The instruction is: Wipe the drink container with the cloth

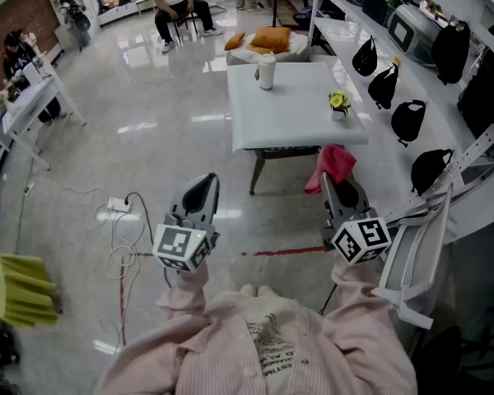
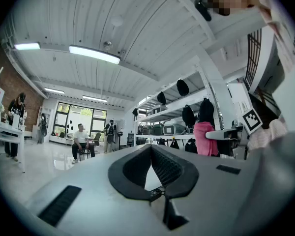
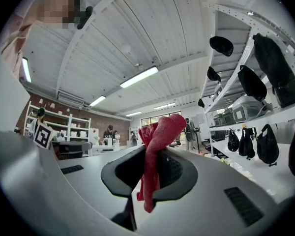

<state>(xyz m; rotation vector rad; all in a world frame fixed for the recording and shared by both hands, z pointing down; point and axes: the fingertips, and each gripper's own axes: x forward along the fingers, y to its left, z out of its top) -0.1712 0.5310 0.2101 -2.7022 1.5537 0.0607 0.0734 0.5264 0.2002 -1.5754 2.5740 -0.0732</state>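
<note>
Left gripper (image 1: 204, 184) held closed and empty, right gripper (image 1: 333, 181) clamped on the red cloth (image 1: 336, 163), both kept short of the table (image 1: 296, 118), where the container (image 1: 267, 71) is stood at the far edge, unwiped, with approach and wiping left to be done.

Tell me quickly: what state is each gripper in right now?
Left gripper: closed, empty.
Right gripper: closed on the red cloth.
</note>
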